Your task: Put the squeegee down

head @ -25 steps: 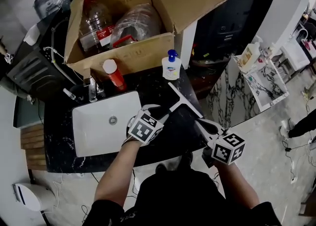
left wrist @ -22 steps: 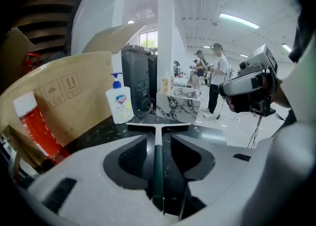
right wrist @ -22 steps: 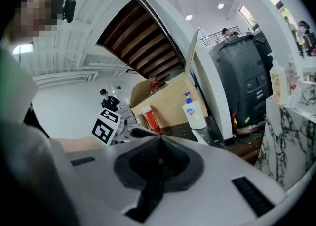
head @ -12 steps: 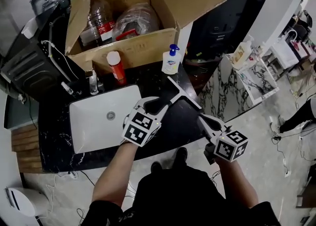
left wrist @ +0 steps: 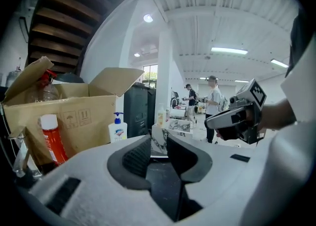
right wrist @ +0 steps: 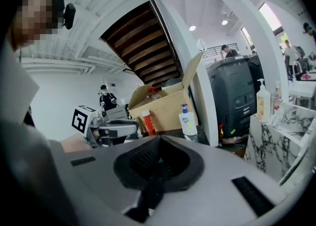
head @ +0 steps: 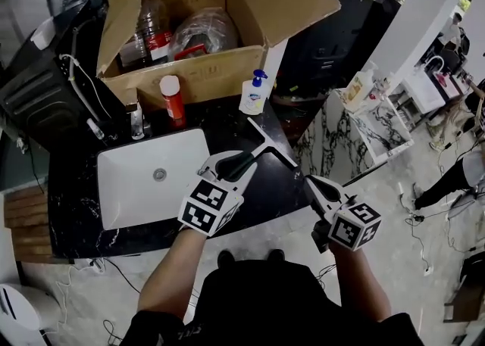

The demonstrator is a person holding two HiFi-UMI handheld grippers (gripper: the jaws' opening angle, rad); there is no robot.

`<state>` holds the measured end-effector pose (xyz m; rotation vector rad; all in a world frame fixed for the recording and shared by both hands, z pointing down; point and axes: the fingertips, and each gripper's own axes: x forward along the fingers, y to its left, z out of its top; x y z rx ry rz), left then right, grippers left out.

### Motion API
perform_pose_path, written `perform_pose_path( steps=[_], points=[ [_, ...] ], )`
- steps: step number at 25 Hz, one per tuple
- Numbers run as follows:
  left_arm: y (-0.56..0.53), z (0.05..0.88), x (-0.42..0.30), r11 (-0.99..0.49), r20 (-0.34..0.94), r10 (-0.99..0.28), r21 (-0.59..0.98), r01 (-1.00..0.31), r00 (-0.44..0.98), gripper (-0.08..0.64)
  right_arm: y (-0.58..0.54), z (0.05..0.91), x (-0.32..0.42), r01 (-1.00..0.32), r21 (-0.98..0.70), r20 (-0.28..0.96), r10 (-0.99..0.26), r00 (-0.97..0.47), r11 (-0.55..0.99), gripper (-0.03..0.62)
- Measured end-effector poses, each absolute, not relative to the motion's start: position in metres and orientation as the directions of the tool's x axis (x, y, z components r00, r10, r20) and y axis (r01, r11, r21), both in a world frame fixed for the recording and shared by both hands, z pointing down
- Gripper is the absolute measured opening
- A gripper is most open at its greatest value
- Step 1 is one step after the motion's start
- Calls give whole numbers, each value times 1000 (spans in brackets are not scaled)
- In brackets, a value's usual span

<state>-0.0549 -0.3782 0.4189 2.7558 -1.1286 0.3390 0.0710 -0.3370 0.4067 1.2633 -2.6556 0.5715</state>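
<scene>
Near the middle of the head view, the squeegee (head: 270,142) lies on the black counter (head: 265,197), just right of the white sink (head: 136,185). Its white blade is toward the soap bottle (head: 253,95), its dark handle toward the person. The left gripper (head: 227,169) hangs over the handle end. Its jaws are closing but stand apart, and only counter shows between the pads (left wrist: 136,156). At lower right, the right gripper (head: 318,189) has its jaws pressed together on nothing. A cardboard box (head: 204,79) fills the upper part of the frame.
</scene>
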Motion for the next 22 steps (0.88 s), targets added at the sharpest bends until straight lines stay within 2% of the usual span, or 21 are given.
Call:
perform_pose_path(
  steps=[16,22],
  points=[
    [-374,390,18,-642,205,-734,103,-760,647,62,-348,386,168,-745,-224,199,-719,-666,628,5],
    [-372,390,26,-614,210,-756,102,-783,620,9,-355,375,198,-749,-256,144,-742,-654,611,5]
  ],
)
